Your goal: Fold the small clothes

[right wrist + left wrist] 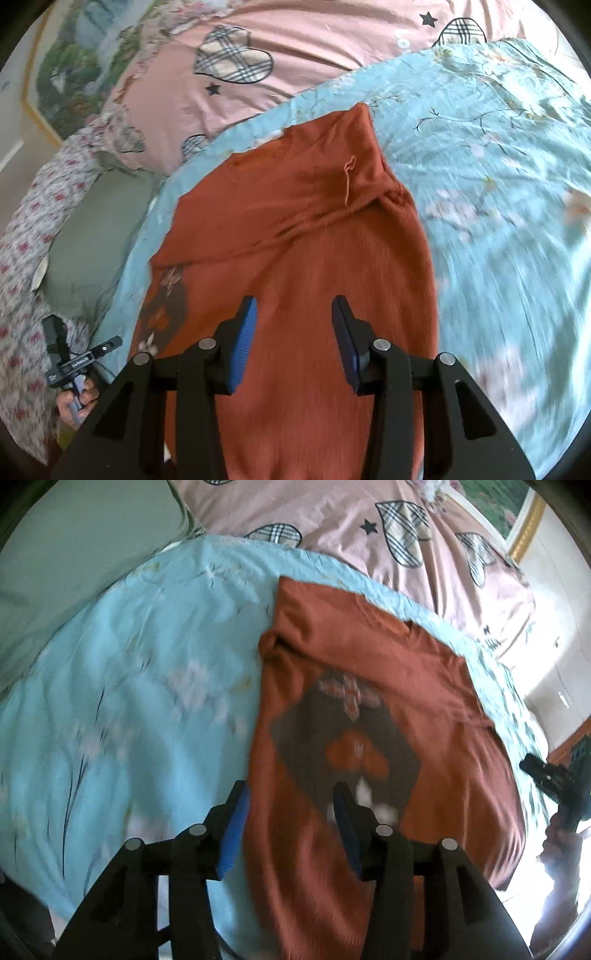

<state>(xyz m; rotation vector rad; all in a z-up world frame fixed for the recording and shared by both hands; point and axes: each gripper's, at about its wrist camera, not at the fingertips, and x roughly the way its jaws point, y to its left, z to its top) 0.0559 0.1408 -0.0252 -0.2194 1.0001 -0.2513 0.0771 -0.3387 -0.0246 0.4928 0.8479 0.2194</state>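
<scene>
A rust-orange small shirt [369, 709] with a dark diamond print lies on a light blue floral quilt [129, 701]. In the right wrist view the shirt [295, 258] shows one side folded over, plain side up, with the print peeking out at its left edge. My left gripper [290, 801] is open and empty above the shirt's near left edge. My right gripper [294, 314] is open and empty above the shirt's near middle. Each gripper also shows in the other's view: the right one at the far right [554, 771], the left one at the lower left [79, 360].
A pink cover with plaid hearts [369, 528] lies beyond the quilt. A grey-green pillow [88, 236] and a floral sheet [22, 236] lie to the shirt's left in the right wrist view. A gold-framed picture [517, 517] stands behind the bed.
</scene>
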